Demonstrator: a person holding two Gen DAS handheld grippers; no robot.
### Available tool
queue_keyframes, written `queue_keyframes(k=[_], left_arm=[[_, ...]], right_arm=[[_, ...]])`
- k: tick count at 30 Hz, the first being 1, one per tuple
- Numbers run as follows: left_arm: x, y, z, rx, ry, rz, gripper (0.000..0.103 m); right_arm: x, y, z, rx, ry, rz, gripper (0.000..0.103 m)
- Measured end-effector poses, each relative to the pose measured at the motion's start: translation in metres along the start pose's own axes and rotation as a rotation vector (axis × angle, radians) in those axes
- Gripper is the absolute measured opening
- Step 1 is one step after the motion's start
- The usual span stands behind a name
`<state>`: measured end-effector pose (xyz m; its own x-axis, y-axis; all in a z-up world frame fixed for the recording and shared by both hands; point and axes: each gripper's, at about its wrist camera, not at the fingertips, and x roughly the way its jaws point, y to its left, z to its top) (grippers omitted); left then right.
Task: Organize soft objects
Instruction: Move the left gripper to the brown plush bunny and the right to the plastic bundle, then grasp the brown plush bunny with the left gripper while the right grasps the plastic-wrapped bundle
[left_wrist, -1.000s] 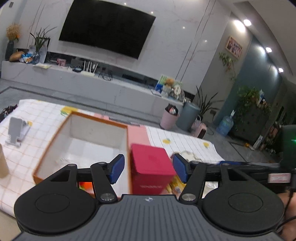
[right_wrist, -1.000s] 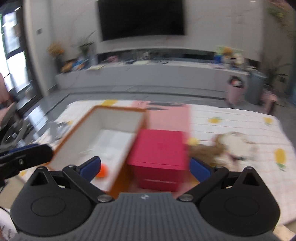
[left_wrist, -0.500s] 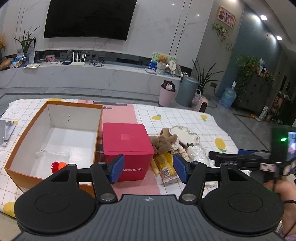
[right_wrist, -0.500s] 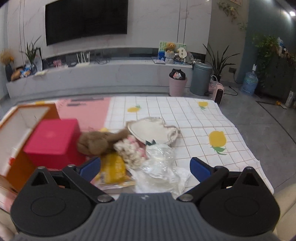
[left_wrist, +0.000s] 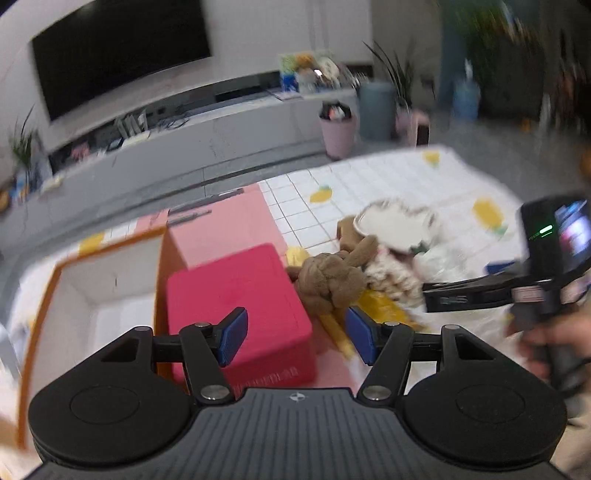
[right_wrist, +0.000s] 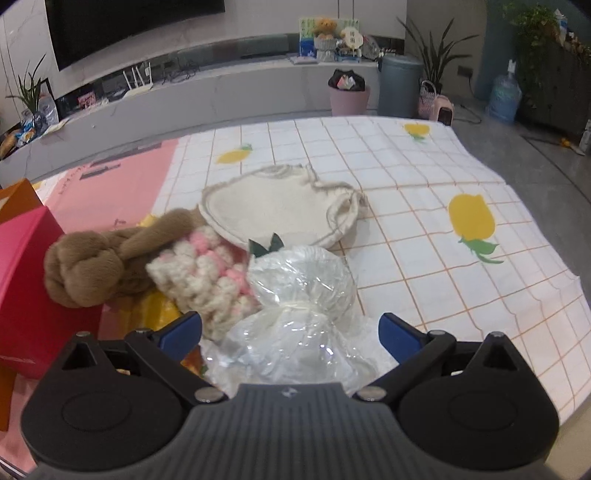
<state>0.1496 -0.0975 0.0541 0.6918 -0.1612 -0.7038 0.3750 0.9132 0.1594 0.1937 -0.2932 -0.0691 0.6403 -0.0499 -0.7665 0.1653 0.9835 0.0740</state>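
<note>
A pile of soft things lies on the checked cloth: a brown knotted plush (right_wrist: 88, 271) (left_wrist: 328, 282), a pink-and-cream knitted piece (right_wrist: 207, 273), a clear plastic-wrapped white bundle (right_wrist: 299, 295), a cream cloth pouch (right_wrist: 280, 205) and a yellow packet (left_wrist: 380, 302). My right gripper (right_wrist: 290, 332) is open and empty, just before the wrapped bundle. My left gripper (left_wrist: 295, 334) is open and empty, above the red box (left_wrist: 240, 306), short of the plush. The right gripper also shows in the left wrist view (left_wrist: 480, 291).
An open orange box with a white inside (left_wrist: 99, 280) stands left of the red box. A pink mat (right_wrist: 118, 192) lies behind them. The cloth's right edge (right_wrist: 554, 258) drops off to the floor. A TV console, bins and plants stand beyond.
Both grippers have swung right, from the orange and red boxes toward the pile of soft things. The right gripper has come closer to the wrapped bundle. Both have stayed open.
</note>
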Motion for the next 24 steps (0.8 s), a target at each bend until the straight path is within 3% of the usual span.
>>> queue_keyframes(k=[5, 6, 10, 12, 19, 22, 24], left_arm=[[0.049, -0.031, 0.018, 0.205, 0.067, -0.014, 0.074], [0.056, -0.037, 0.02, 0.24, 0.094, -0.041, 0.077], [0.082, -0.068, 0.024, 0.457, 0.173, -0.14, 0.085], [0.096, -0.081, 0.021, 0.542, 0.19, -0.094, 0.085], [0.134, -0.101, 0.024, 0.681, 0.223, 0.134, 0.091], [0.141, -0.094, 0.029, 0.675, 0.242, 0.187, 0.091], [0.14, -0.084, 0.039, 0.634, 0.244, 0.18, 0.088]], right_arm=[[0.008, -0.01, -0.003, 0.017, 0.034, 0.026, 0.086], [0.01, -0.014, -0.005, 0.041, 0.053, 0.053, 0.079], [0.014, -0.022, -0.008, 0.081, 0.084, 0.082, 0.066], [0.01, -0.022, -0.006, 0.079, 0.085, 0.084, 0.063], [0.001, -0.022, -0.006, 0.101, 0.101, 0.075, 0.062], [0.003, -0.022, -0.007, 0.101, 0.106, 0.073, 0.062], [0.003, -0.023, -0.006, 0.106, 0.106, 0.074, 0.062]])
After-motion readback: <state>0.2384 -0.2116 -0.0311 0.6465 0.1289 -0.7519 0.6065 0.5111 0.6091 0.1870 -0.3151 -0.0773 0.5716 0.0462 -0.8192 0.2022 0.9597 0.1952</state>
